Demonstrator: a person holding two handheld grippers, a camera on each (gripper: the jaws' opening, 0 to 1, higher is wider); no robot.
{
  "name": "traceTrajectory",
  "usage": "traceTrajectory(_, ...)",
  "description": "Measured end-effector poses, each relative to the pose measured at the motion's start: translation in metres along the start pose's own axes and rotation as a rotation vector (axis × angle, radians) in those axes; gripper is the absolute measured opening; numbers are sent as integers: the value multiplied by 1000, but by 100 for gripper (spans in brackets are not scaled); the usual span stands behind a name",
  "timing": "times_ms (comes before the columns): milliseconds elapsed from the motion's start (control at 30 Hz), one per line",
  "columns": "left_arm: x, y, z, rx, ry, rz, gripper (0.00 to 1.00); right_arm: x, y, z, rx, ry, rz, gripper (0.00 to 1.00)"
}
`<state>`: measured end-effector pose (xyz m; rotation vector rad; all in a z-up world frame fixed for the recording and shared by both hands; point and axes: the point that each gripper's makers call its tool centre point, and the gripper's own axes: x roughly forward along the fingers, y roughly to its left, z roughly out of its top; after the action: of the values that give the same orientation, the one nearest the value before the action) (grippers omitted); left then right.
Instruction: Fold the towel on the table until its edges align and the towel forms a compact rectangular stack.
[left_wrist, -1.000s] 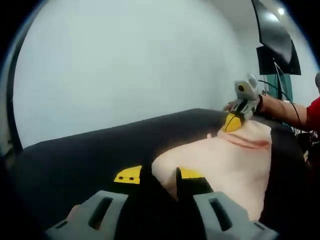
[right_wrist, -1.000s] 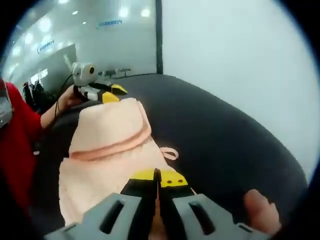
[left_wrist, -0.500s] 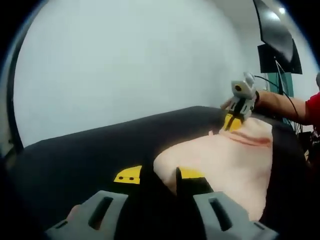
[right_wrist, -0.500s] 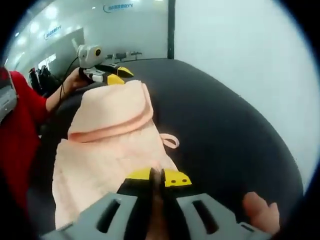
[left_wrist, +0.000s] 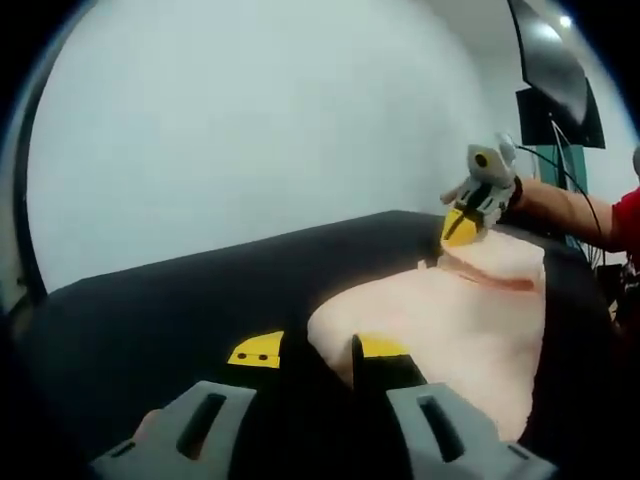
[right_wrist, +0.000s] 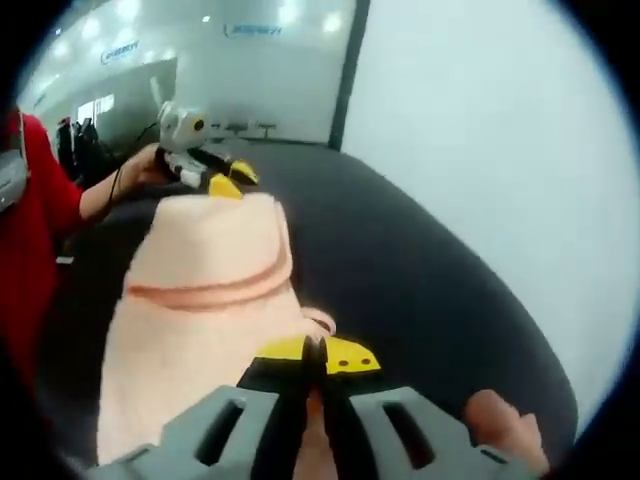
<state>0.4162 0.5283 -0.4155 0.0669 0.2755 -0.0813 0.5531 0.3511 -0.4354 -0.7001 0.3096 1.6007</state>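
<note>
Lying pinched at both grippers' jaws: towel (right_wrist: 205, 300).

Bright, soft-focus frames with fisheye-warped edges

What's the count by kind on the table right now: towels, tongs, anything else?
Towels: 1, a peach towel, partly folded, on the black table.
Tongs: 2, the left tongs and the right tongs, each shut on a towel corner.
Other items on the table: 0.
Total: 3.

One towel (left_wrist: 440, 320), one table (left_wrist: 160, 310), two grippers — left (left_wrist: 320, 352), right (right_wrist: 313, 355).
</note>
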Motion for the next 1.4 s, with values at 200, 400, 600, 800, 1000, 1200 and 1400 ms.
traceTrajectory(200,-1,2,-1,-3,2,3,27,-30,-19,27,94,-165,-164,16)
traceTrajectory(400,-1,1,-2,2,3,0,27,-66,86,43,-41,-237,-220,9)
traceTrajectory(600,-1,-1,-4,5,12,-5,27,-58,137,29,-105,-224,-329,12)
traceTrajectory(800,-1,3,-6,-12,13,4,27,-29,143,15,-211,-134,-414,14)
traceTrajectory(1000,-1,4,-6,-27,14,1,27,-48,133,25,-313,-98,-489,1)
traceTrajectory(1200,-2,-1,-3,-11,7,-6,27,-45,153,18,-386,-67,-421,2)
traceTrajectory(1400,-2,-2,0,-17,-8,-13,27,-49,170,31,-203,-203,-252,19)
